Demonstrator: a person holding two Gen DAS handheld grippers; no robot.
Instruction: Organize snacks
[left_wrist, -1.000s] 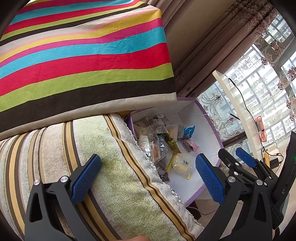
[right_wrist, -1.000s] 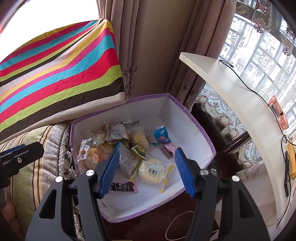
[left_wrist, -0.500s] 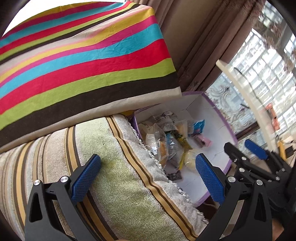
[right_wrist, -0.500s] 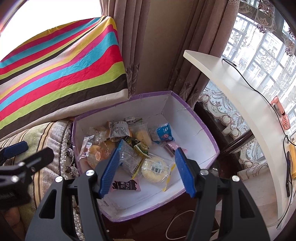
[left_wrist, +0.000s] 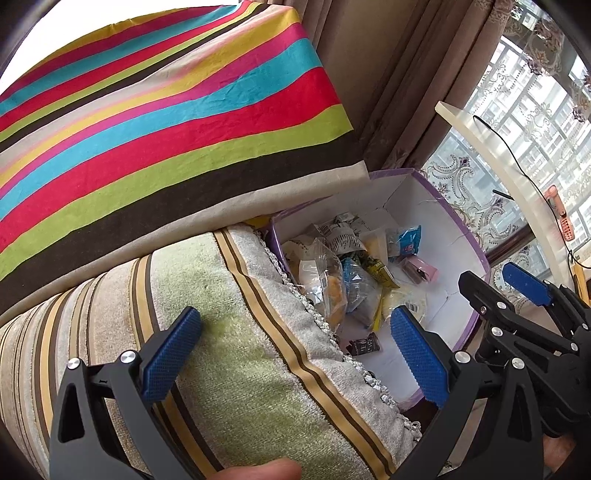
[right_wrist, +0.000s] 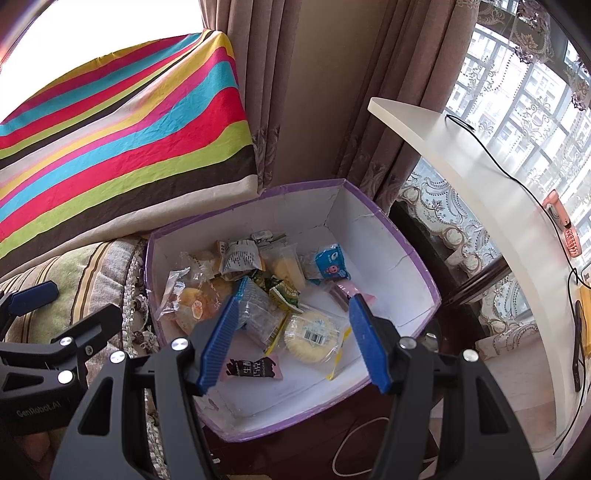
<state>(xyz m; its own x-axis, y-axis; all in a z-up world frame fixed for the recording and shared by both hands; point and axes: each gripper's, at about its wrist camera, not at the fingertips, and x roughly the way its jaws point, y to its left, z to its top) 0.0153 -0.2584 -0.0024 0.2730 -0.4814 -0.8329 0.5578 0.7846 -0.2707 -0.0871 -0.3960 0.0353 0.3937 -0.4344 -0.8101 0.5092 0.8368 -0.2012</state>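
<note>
A white box with a purple rim (right_wrist: 373, 258) holds several wrapped snacks. Among them are a round yellow cake (right_wrist: 312, 334), a dark chocolate packet (right_wrist: 253, 367), a blue packet (right_wrist: 330, 264), a pink packet (right_wrist: 347, 291) and an orange bun in clear wrap (right_wrist: 195, 306). My right gripper (right_wrist: 293, 301) hovers open above the box's near half, with nothing between its blue pads. My left gripper (left_wrist: 294, 314) stands open over the striped sofa arm (left_wrist: 240, 350), left of the box (left_wrist: 436, 229). It shows at the left edge of the right wrist view (right_wrist: 74, 304).
A bright striped cloth (left_wrist: 166, 129) hangs over the sofa behind the box. Brown curtains (right_wrist: 295, 92) stand at the back. A curved white shelf (right_wrist: 461, 155) with a black cable and a pink object (right_wrist: 565, 229) runs along the right. A white cord (right_wrist: 354, 454) lies on the dark floor.
The left wrist view has rolled and swung toward the box, which now shows more of its inside. The left gripper has edged further into the right wrist view. Both grippers stay open.
</note>
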